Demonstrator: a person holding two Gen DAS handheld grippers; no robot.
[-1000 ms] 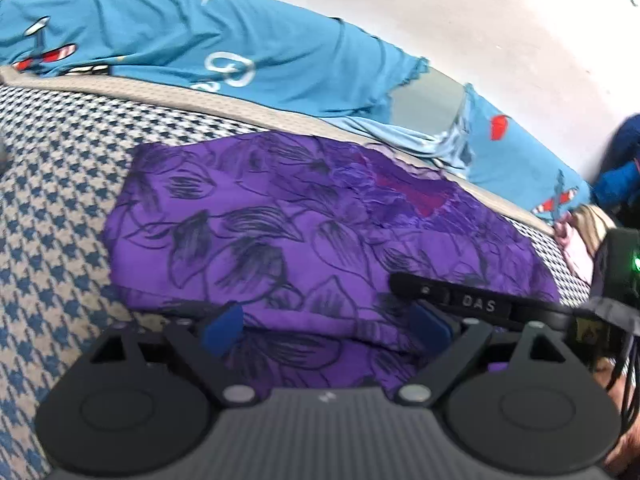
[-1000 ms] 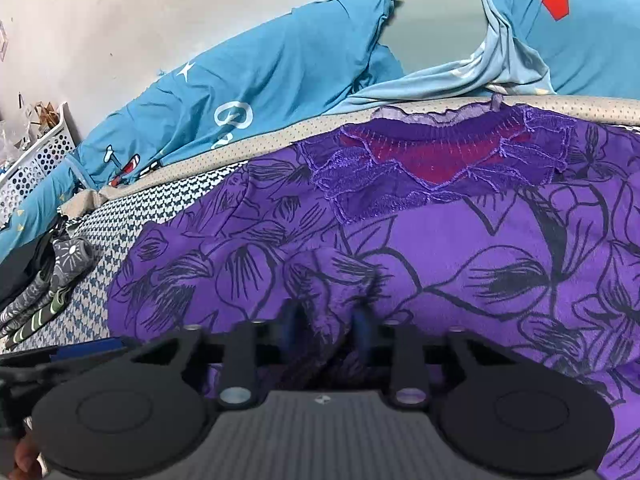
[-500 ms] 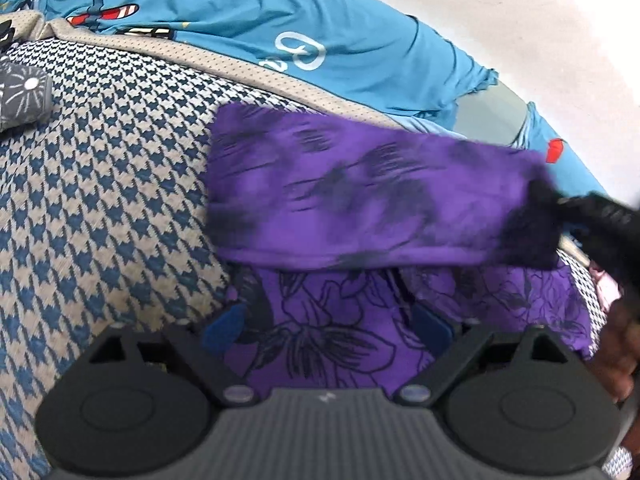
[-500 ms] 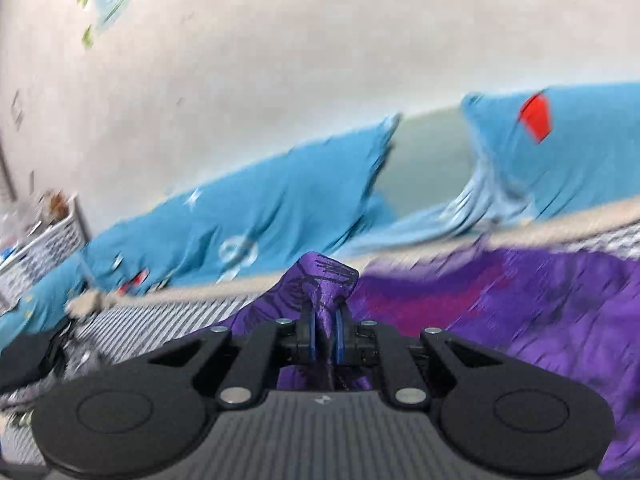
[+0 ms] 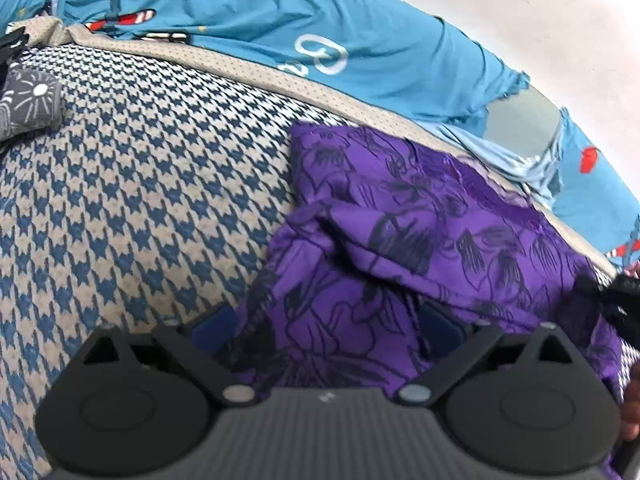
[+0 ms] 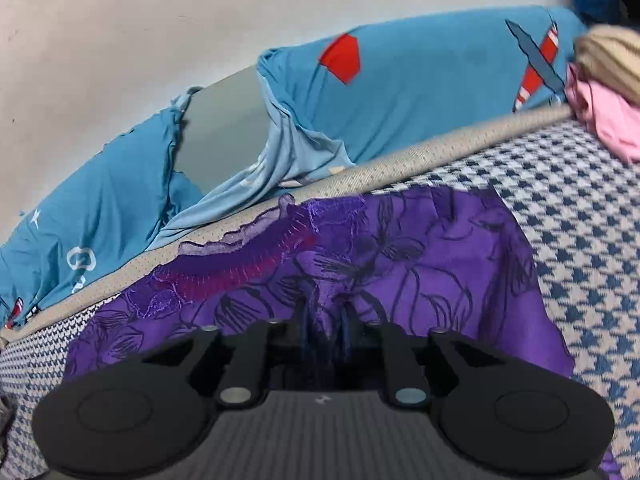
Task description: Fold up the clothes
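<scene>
A purple garment with dark flower outlines [image 5: 420, 240] lies on the houndstooth bed cover [image 5: 120, 200], its left part folded over onto itself. My left gripper [image 5: 324, 324] hovers low over the garment's near edge. Its jaws are opening wide, with cloth lying loose between the blue pads [image 5: 208, 326]. In the right wrist view the garment [image 6: 400, 256] shows its lace neckline [image 6: 240, 264] at the far edge. My right gripper [image 6: 326, 320] sits on it, jaws opening. A raised ridge of purple cloth still stands between its fingers, slack rather than pinched.
A blue printed sheet [image 5: 280, 28] is bunched along the white wall behind the bed's beige edge band [image 6: 440, 144]. A grey patterned garment [image 5: 28, 104] lies at the far left. Pink cloth [image 6: 604, 120] and a beige knit [image 6: 608, 56] sit at the far right.
My right gripper pinched a fold of the purple garment, lifted it, carried it across and set it down. The garment is now folded narrower. The right jaws have loosened and the left jaws have widened.
</scene>
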